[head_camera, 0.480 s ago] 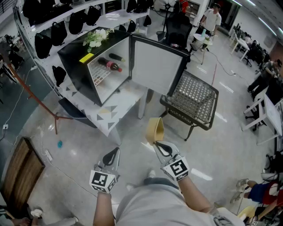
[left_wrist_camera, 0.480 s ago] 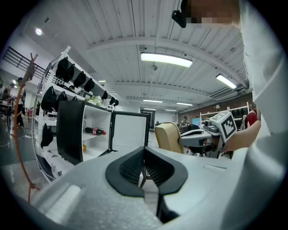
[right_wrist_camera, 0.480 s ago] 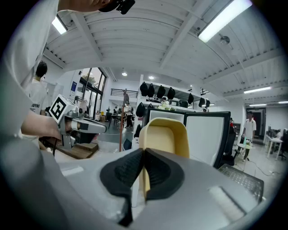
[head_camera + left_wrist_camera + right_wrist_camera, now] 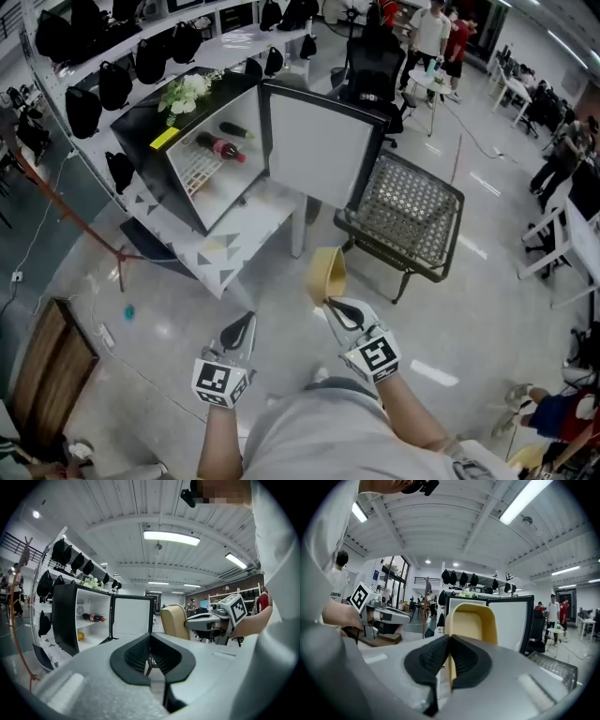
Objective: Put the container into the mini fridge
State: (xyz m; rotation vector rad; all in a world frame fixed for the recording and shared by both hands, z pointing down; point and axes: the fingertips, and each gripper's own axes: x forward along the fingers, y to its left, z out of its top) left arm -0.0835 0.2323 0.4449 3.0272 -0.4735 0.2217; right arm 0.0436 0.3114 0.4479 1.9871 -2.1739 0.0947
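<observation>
The black mini fridge (image 4: 155,159) stands on a patterned low table (image 4: 225,246) with its door (image 4: 314,145) swung open. My right gripper (image 4: 330,302) is shut on the rim of a tan container (image 4: 328,272), held out over the floor, short of the table. In the right gripper view the container (image 4: 471,623) rises just past the right gripper (image 4: 449,654), with the fridge door (image 4: 513,620) behind it. My left gripper (image 4: 247,319) hangs beside it, shut and empty. The left gripper view shows the left gripper (image 4: 150,656), the container (image 4: 174,620) and the fridge (image 4: 70,616).
A cola bottle (image 4: 220,146) and a dark bottle (image 4: 234,130) lie on the fridge's wire shelf; flowers (image 4: 185,91) sit on top. A black mesh chair (image 4: 405,214) stands right of the table. Shelves with black bags (image 4: 141,56) run behind. People stand far back.
The fridge, table and chair have slid slightly left and up in the head view. Both grippers keep the same pose, the container still in the right one.
</observation>
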